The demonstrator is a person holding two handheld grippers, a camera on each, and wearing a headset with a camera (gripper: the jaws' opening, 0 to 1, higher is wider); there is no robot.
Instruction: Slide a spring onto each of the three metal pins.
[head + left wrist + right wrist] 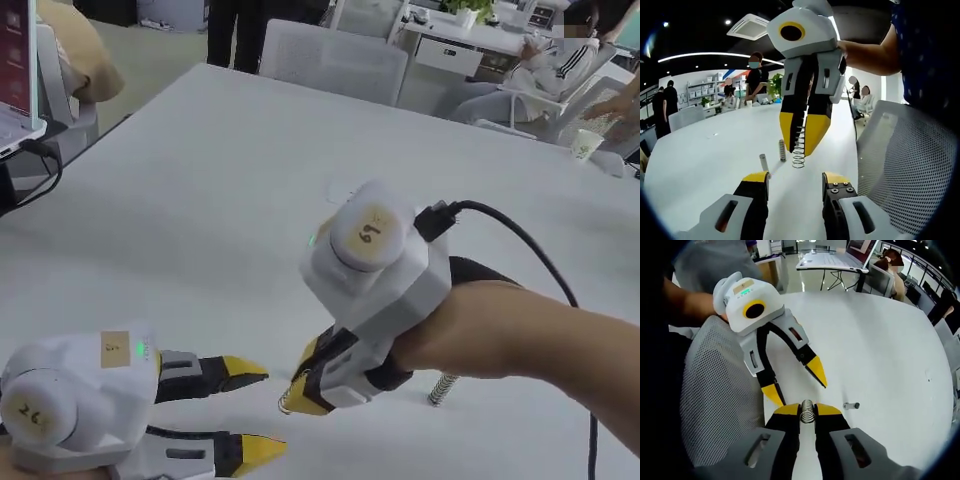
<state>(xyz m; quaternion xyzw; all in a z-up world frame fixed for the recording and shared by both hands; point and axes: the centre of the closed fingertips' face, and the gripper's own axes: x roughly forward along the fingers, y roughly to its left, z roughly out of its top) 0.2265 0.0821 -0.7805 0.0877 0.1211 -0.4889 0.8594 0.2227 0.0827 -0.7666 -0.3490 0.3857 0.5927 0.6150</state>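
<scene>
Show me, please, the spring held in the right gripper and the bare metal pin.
held spring (799,148): left gripper view, on its middle coils.
bare pin (763,162): left gripper view, on its upper shaft.

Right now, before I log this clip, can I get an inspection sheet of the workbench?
Surface: white table, no spills seen.
Job's things: a spring is held in the right hand-held gripper; a bare pin stands upright; beside it a second pin wears a spring.
Clutter: a paper cup near the far corner.
Grippers: the right hand-held gripper is shut on the spring, with its tips near the table; the left hand-held gripper is open and empty.
Cables: a black cable leaves the right hand-held gripper; another cable lies by a laptop.
Surroundings: mesh chairs, and people beyond the table.
</scene>
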